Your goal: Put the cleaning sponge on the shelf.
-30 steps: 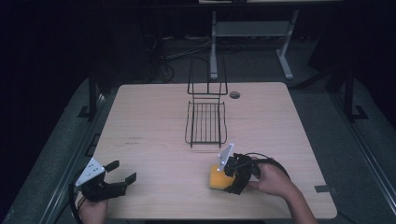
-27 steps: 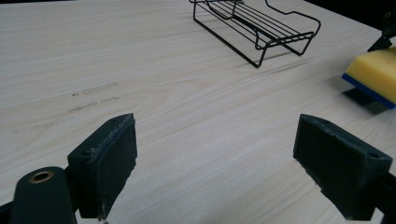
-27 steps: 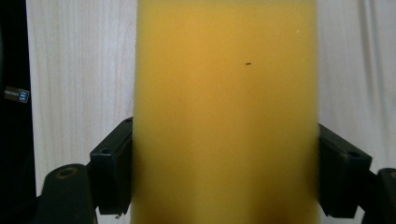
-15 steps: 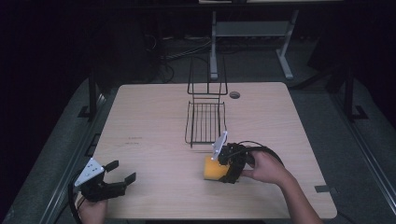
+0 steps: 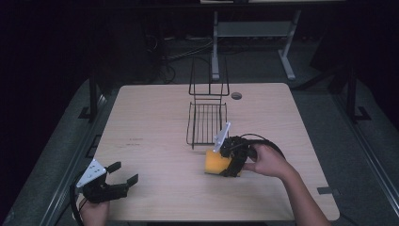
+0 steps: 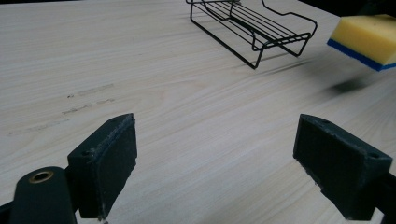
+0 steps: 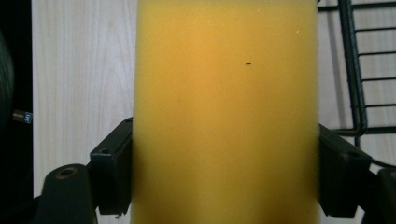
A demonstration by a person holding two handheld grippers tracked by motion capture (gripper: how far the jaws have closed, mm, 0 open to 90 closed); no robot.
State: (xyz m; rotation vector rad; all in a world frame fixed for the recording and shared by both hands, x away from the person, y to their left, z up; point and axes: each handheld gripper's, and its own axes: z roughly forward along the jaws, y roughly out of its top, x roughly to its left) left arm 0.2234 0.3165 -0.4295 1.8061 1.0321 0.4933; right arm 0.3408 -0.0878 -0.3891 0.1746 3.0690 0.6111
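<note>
One yellow sponge (image 5: pixel 217 163) is clamped across its width by the right gripper (image 5: pixel 229 157), just short of the wire rack (image 5: pixel 206 123) ahead; the left gripper (image 5: pixel 123 175) is held wide and empty, well apart.

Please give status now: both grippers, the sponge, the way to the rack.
Right gripper shut on sponge, lifted. Left gripper open, empty. Wire rack just ahead, path clear.

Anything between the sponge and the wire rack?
Nothing visible. The right gripper holds the sponge just short of the rack's near end, with bare table between them. The left gripper sits open at the near left corner, well clear.
</note>
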